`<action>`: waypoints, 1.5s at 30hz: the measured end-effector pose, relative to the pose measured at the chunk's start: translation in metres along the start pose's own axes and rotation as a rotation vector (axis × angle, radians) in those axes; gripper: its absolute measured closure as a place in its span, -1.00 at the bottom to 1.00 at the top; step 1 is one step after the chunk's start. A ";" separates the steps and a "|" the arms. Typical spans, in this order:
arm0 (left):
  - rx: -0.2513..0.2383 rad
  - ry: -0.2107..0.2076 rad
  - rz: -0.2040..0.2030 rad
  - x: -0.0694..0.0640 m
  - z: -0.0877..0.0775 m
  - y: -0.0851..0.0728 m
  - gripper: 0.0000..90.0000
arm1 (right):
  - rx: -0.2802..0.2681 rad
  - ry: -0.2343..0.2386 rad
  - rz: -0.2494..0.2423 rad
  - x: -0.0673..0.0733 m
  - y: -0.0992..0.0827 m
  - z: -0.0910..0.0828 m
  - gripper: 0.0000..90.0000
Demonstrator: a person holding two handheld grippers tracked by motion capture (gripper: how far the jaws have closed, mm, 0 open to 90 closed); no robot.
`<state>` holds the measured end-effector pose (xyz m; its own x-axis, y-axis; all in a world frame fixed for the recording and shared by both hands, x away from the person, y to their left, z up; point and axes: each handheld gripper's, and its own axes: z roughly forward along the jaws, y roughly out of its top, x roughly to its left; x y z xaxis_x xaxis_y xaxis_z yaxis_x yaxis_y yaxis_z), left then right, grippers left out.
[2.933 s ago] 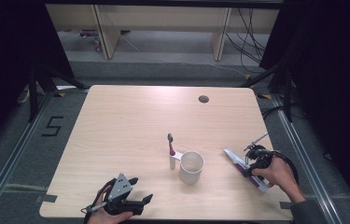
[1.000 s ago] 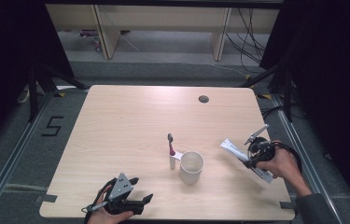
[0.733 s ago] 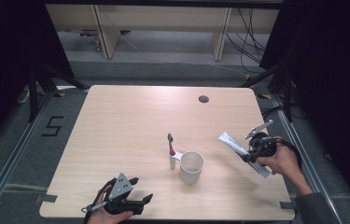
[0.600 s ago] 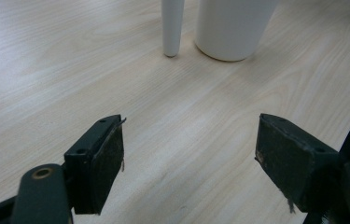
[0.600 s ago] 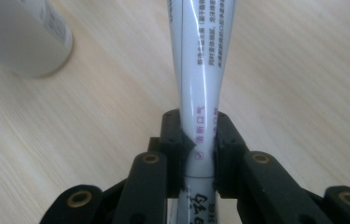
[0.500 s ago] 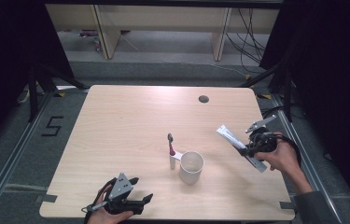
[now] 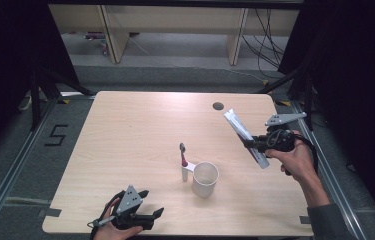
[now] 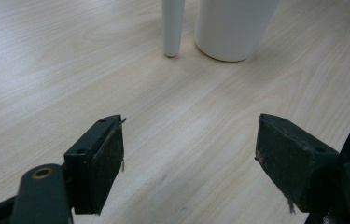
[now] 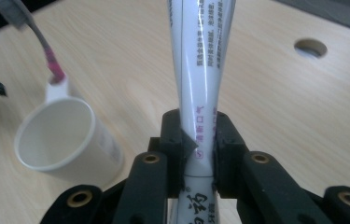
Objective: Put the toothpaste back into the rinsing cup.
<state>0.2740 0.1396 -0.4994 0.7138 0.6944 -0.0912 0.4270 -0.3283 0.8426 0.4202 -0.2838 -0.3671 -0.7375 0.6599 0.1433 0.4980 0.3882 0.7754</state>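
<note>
My right gripper [image 7: 256,145] [image 9: 197,140] is shut on a white toothpaste tube [image 7: 244,136] [image 9: 199,56] and holds it in the air above the right side of the wooden table [image 7: 140,130]; the tube slants up and to the left. A white cup [image 7: 205,178] [image 9: 60,137] [image 8: 233,25] stands near the table's middle front. Just left of it a toothbrush [image 7: 183,162] [image 9: 46,51] stands upright on its white handle [image 8: 172,25]. My left gripper [image 7: 150,216] [image 8: 189,163] rests at the front left edge, open, with bare wood between its jaws.
A round cable hole [image 7: 218,106] [image 9: 310,47] lies near the table's far right edge. A floor marking "5" [image 7: 56,135] sits left of the table. Metal rails run along both sides. Shelving legs and cables stand beyond the far edge.
My right hand has lifted the toothpaste tube off the table and carried it up and away from the front edge. The left gripper has stayed put.
</note>
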 end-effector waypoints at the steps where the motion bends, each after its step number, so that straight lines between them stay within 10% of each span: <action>1: -0.004 -0.003 -0.003 -0.001 0.000 0.000 -0.49 | -0.025 0.004 -0.020 0.001 0.002 0.001 0.72; 16: 0.005 -0.003 0.005 0.000 0.000 0.000 -0.49 | -0.224 0.098 -0.053 0.036 0.013 0.032 0.72; 45: 0.007 -0.009 0.009 -0.001 0.001 0.000 -0.49 | -0.270 0.220 -0.081 0.076 -0.003 0.082 0.73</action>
<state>0.2732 0.1384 -0.5000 0.7225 0.6857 -0.0884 0.4246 -0.3392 0.8394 0.4005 -0.1821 -0.4087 -0.8649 0.4680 0.1816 0.3177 0.2303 0.9198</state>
